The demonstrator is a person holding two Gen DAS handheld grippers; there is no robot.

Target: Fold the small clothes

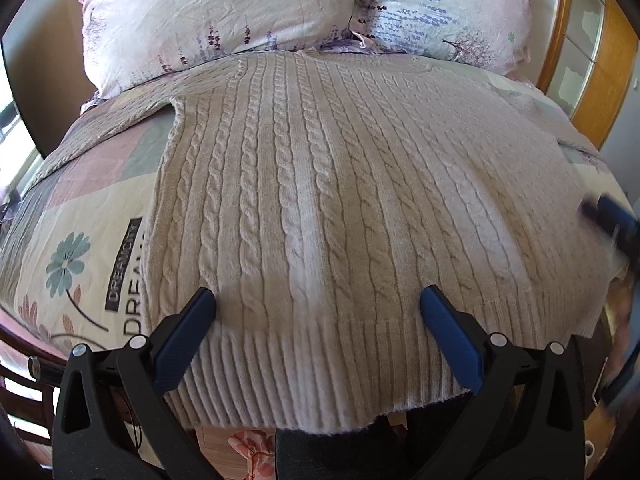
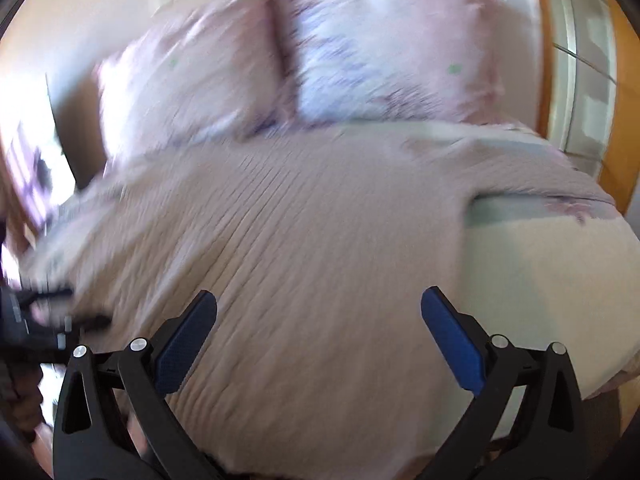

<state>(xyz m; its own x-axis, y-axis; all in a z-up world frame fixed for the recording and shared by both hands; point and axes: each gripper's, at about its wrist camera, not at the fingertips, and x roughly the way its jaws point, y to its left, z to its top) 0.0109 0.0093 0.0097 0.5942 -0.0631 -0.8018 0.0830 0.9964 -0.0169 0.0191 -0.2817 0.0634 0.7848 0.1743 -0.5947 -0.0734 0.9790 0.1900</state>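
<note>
A cream cable-knit sweater point(image 1: 320, 184) lies flat on the bed, its ribbed hem at the near edge and one sleeve spread to the left. My left gripper point(image 1: 318, 300) is open just above the hem, empty. In the blurred right wrist view the same sweater point(image 2: 300, 240) fills the middle. My right gripper point(image 2: 319, 304) is open over the sweater's near right part, empty. It also shows as a blurred blue shape at the right edge of the left wrist view point(image 1: 612, 216). The left gripper shows blurred at the left of the right wrist view point(image 2: 44, 320).
Two floral pillows point(image 1: 224, 12) lie at the head of the bed. A patterned quilt point(image 1: 80, 240) with a flower print covers the bed. A wooden door frame point(image 1: 600, 80) stands at the right. The floor shows below the bed's near edge.
</note>
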